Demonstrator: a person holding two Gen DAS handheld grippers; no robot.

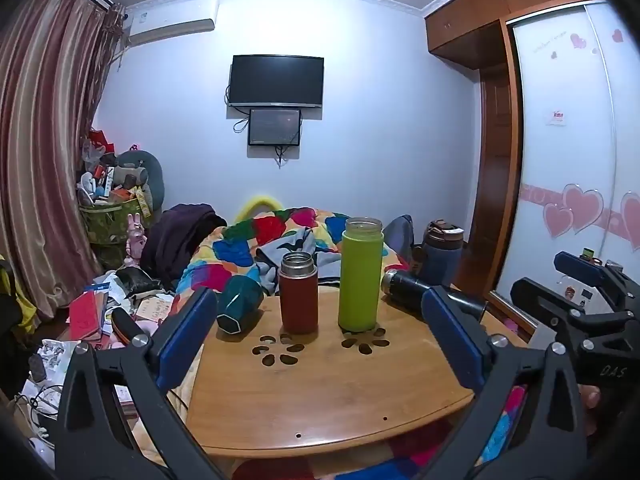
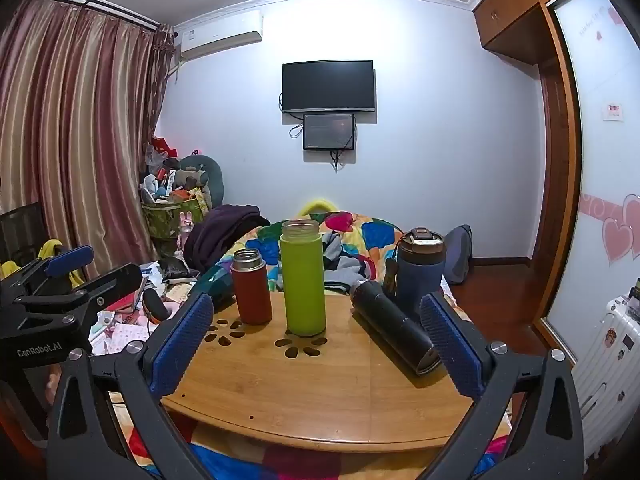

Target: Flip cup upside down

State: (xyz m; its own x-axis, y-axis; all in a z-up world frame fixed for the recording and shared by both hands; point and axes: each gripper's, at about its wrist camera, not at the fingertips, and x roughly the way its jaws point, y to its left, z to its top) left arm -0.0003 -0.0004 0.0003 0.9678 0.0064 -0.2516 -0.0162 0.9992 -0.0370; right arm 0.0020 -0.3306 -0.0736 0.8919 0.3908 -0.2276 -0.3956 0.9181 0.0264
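On a round wooden table (image 1: 320,400) stand a red flask (image 1: 298,292) and a taller green cup (image 1: 360,274), both upright with open tops. A teal cup (image 1: 238,300) lies on its side at the left, a black flask (image 1: 424,290) lies at the right, and a dark blue lidded mug (image 1: 442,256) stands behind it. In the right wrist view the same things show: red flask (image 2: 251,286), green cup (image 2: 303,278), black flask (image 2: 394,326), blue mug (image 2: 420,270). My left gripper (image 1: 320,340) is open and empty in front of the cups. My right gripper (image 2: 318,340) is open and empty, near the black flask.
The table (image 2: 320,392) stands on a bed with a bright patchwork quilt (image 1: 280,236). Clutter of books and papers (image 1: 100,308) lies at the left. A wardrobe with sliding doors (image 1: 572,160) is on the right. Each gripper shows in the other's view.
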